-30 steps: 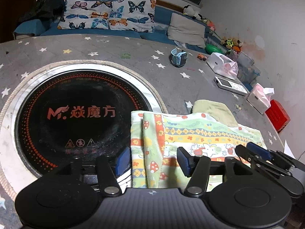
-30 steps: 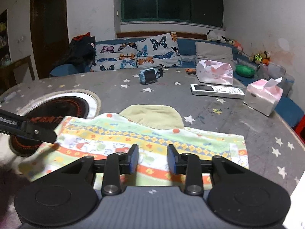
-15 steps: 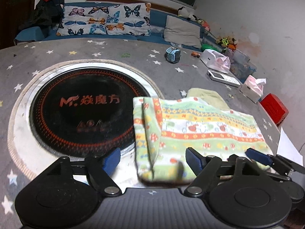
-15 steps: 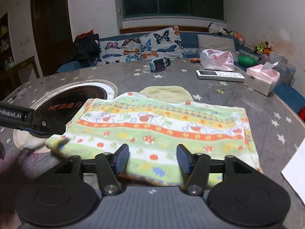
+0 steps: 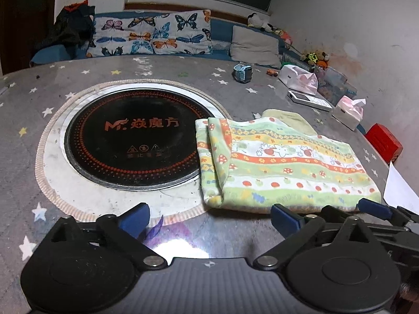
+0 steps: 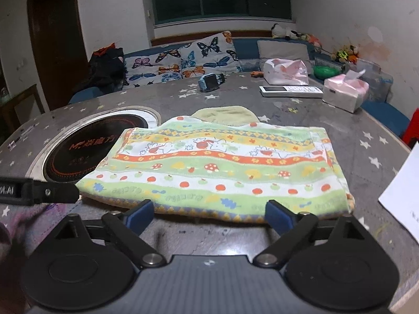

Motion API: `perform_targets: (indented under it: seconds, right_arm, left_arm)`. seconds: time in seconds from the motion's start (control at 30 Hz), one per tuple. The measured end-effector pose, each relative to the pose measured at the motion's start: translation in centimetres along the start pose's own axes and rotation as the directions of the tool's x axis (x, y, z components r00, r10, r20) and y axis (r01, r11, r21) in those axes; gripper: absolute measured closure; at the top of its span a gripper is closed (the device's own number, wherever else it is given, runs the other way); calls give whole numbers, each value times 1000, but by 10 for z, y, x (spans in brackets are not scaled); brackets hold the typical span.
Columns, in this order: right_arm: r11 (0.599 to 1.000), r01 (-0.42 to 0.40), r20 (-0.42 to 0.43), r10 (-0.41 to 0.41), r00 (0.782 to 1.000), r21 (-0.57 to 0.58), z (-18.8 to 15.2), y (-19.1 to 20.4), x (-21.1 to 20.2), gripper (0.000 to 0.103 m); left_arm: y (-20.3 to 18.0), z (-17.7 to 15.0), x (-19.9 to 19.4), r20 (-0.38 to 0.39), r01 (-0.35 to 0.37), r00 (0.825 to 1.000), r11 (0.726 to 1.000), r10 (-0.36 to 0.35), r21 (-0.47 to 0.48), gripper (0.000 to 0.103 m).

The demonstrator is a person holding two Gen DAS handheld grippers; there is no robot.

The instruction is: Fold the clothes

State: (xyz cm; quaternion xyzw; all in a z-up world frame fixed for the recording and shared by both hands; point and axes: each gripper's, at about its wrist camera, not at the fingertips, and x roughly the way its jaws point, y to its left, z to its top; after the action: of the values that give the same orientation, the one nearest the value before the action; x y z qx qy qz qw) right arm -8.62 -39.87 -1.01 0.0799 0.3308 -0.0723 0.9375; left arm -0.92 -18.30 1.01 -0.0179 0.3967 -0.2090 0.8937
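A: Where does the cloth sit for you?

B: The printed garment lies flat on the star-patterned table, folded into a layered rectangle just ahead of your right gripper. Its near hem is just beyond the fingertips, touching neither pad. From your left gripper it lies ahead and toward the right finger, its folded edge overlapping the rim of the round cooktop. Both pairs of fingers are spread wide and hold nothing.

A: How will it handle?

B: I'd judge it light, soft and limp, like terry, so it will sag and the layers may slide. If you fold again, pinch all layers at the near corners, not the top sheet alone. A plain yellow-green flap pokes out at the far edge.

A: What's changed?

B: A second ago your fingers were narrower and over the cloth; now both grippers have backed off and opened, and the bundle rests free.
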Motion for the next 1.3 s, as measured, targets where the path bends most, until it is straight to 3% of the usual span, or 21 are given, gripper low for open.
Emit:
perform_targets:
  seconds: [0.4, 0.63, 1.3]
  right_arm:
    - [999, 26, -2, -26, 1000, 46, -6, 1, -8, 0]
    - [996, 90, 8, -90, 996, -8, -10, 9, -9, 0]
    - [994, 108, -4, -107, 994, 20, -15, 5, -9, 0]
  left_arm:
    - [-6, -16, -8, 27, -32, 999, 998, 30, 52, 0]
    - [-8, -22, -8, 16, -26, 1000, 998, 25, 57, 0]
    - [-11, -28, -4, -7, -21, 1000, 999, 22, 49, 0]
